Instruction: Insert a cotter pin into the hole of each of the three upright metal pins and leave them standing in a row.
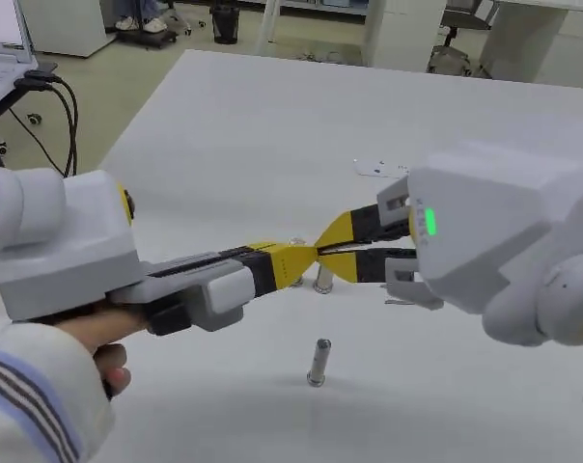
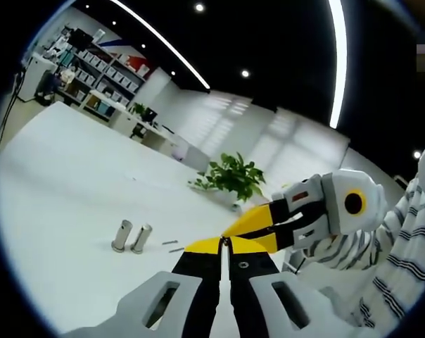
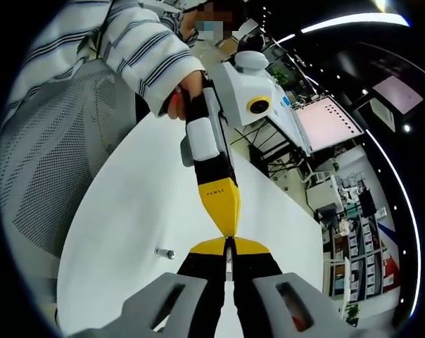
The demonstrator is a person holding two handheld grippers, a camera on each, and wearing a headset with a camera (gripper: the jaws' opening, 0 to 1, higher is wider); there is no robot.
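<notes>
Metal pins [image 1: 317,362] upright on tabletop [image 1: 224,125], one out front, others partly hidden behind the jaw tips; left gripper [image 1: 309,258] jaws closed, tip-to-tip with right gripper [image 1: 326,249], jaws also closed, possibly pinching something thin, too small to tell.

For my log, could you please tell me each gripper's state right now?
Left gripper: shut; anything pinched is too small to tell.
Right gripper: shut, tip to tip with the left; contents cannot be told.
</notes>
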